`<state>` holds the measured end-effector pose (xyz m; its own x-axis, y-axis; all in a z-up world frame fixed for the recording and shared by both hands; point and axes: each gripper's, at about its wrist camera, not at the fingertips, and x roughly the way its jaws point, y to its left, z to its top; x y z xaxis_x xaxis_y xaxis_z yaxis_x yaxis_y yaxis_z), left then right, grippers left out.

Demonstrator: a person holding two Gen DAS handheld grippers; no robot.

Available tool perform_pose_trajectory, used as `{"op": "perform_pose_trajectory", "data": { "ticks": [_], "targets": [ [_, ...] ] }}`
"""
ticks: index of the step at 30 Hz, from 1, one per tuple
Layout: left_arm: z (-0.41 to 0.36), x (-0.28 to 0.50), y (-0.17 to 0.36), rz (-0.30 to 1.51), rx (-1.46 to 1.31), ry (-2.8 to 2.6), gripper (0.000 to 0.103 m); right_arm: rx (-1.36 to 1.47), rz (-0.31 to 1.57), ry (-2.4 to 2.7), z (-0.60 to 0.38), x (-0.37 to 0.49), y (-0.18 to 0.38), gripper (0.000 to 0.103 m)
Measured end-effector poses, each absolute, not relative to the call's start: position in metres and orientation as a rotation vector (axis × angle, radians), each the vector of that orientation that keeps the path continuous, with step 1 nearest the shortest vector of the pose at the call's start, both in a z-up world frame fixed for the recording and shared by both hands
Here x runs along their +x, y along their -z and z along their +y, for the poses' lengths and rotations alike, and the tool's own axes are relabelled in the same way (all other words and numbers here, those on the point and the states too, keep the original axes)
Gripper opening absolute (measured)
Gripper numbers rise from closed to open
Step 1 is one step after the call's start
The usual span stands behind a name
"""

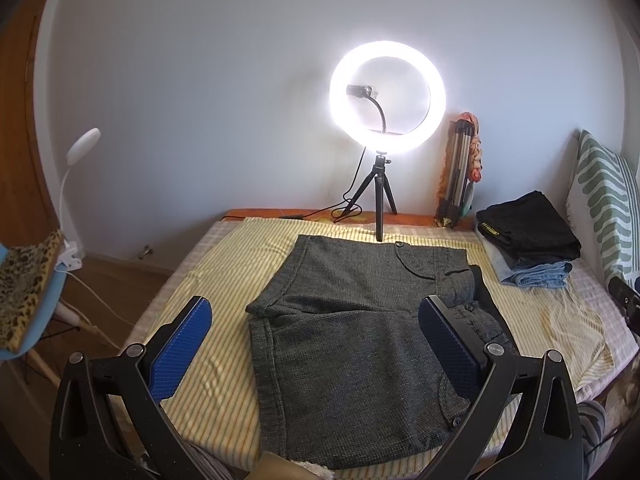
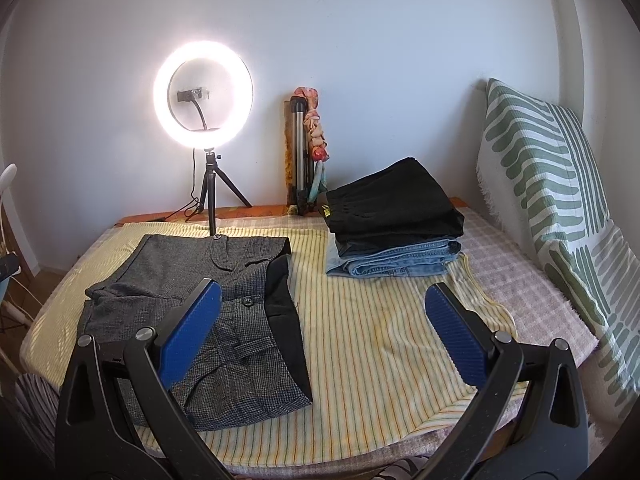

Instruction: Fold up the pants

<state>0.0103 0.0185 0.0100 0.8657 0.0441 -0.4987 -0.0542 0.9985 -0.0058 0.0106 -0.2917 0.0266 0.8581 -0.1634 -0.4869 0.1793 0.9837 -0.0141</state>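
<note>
Dark grey checked pants lie folded into a compact rectangle on the yellow striped towel, waistband with black lining at the right. They also show at the left of the right wrist view. My left gripper is open and empty, hovering over the pants' near half. My right gripper is open and empty above the bare towel, just right of the pants.
A stack of folded clothes, black on top of denim, sits at the back right. A lit ring light on a tripod stands behind the pants. A green patterned pillow leans at the right. A chair with a clip lamp stands left of the bed.
</note>
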Motion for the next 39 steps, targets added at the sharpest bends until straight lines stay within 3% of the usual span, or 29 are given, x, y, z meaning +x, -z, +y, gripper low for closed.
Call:
{"op": "perform_pose_trajectory", "data": {
  "ticks": [34,39],
  "targets": [
    [0.039,0.030,-0.003,0.636,0.001,-0.033,0.103,0.021,0.535,0.030,-0.296,0.033,-0.028,0.103],
    [0.043,0.031,0.008,0.664,-0.004,0.049,0.091,-0.064,0.546,-0.061,-0.284,0.032,-0.021,0.103]
  ]
}}
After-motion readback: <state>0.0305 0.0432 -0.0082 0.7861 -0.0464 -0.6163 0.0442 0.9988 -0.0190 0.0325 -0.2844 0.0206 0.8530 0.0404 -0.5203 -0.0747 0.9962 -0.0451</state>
